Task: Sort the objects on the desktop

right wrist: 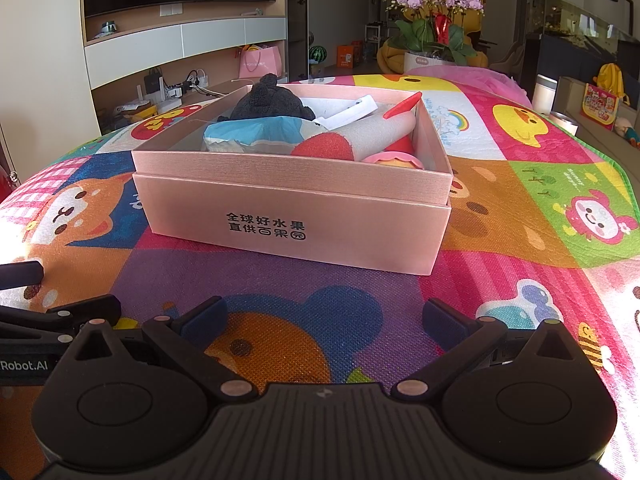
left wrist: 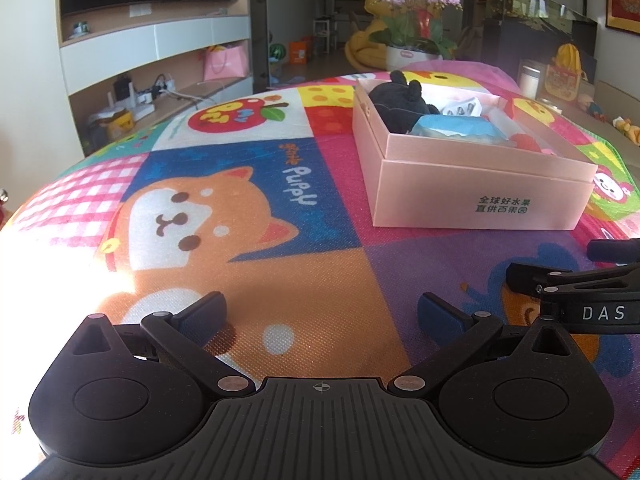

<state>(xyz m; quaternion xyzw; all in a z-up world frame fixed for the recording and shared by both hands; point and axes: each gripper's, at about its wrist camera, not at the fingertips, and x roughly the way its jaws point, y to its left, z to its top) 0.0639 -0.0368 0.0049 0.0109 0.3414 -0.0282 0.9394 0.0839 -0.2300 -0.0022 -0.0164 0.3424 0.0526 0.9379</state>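
resting on the desk (right wrist: 520,280), which is covered by a bright cartoon-print cloth (left wrist: 240,208), is a pink cardboard box (right wrist: 296,216) with black printed characters on its near face; the box sits nested in its own lid or base, giving a stepped side. inside the box: a dark plush toy (right wrist: 268,100) at the far left corner, a blue and white soft packet (right wrist: 256,132) in front of it, a grey roll with a red end (right wrist: 340,140), a white item (right wrist: 356,110) toward the back, a red pointed piece (right wrist: 402,108) leaning at the right wall, and a pink-rimmed round item (right wrist: 400,160) in the near right corner. all visible task items lie within the box; the cloth around it carries nothing loose. left hand-held gripper (left wrist: 320,312): jaws spread wide, nothing between them, positioned low over the cloth, well short of the box, which stands ahead and to its right. right hand-held gripper (right wrist: 324,318): jaws likewise spread apart and empty, low over the cloth, facing the box's printed side. the two tools sit side by side, each visible at the edge of the other's view. background: a potted orchid (right wrist: 436,24) beyond the desk and a wall shelf unit (right wrist: 180,52) with a dark screen above it.
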